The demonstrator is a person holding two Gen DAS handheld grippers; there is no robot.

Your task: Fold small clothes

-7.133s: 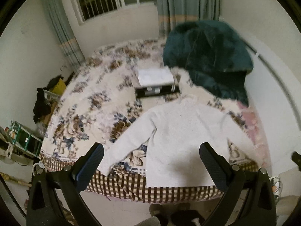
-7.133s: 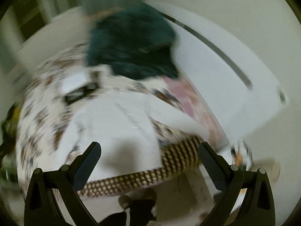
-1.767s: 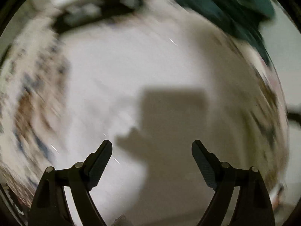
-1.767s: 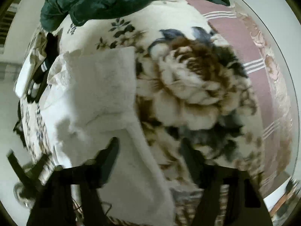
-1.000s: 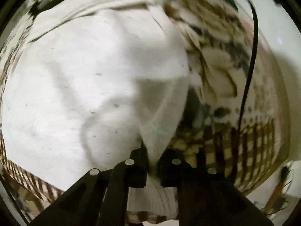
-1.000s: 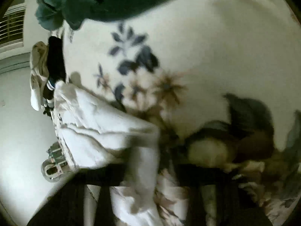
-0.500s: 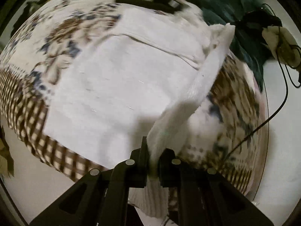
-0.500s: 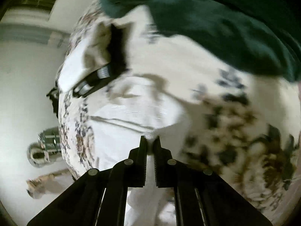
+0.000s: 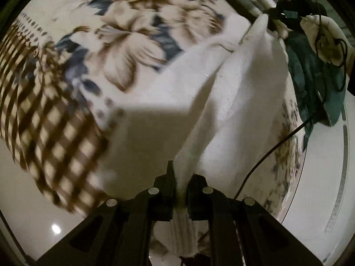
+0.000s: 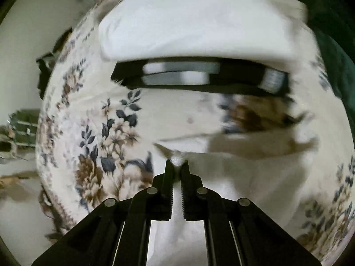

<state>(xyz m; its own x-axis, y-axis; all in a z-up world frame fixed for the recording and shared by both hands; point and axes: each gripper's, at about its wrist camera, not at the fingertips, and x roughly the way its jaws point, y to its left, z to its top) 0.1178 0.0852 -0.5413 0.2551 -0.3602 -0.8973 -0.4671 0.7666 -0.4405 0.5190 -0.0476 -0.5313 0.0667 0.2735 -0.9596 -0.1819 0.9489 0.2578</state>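
A small white sweater (image 9: 168,102) lies on the floral bedspread (image 9: 133,35). My left gripper (image 9: 180,177) is shut on its ribbed hem edge, and the right side of the sweater rises from it in a taut fold. The fold runs up to my right gripper (image 9: 269,21) at the top right, held by a white-gloved hand. In the right wrist view my right gripper (image 10: 176,165) is shut on a white corner of the sweater (image 10: 255,177), over the bedspread (image 10: 106,133).
A black box with a white folded cloth (image 10: 195,22) on it lies just beyond the right gripper. A dark green blanket (image 9: 315,75) is heaped at the far right. The checked bed border (image 9: 44,110) and pale floor lie at the left. A black cable (image 9: 277,144) hangs at the right.
Both grippers have carried the sweater's right side up and leftward over its body. Both views have swung left across the bed, and the black box is now close in front of the right gripper.
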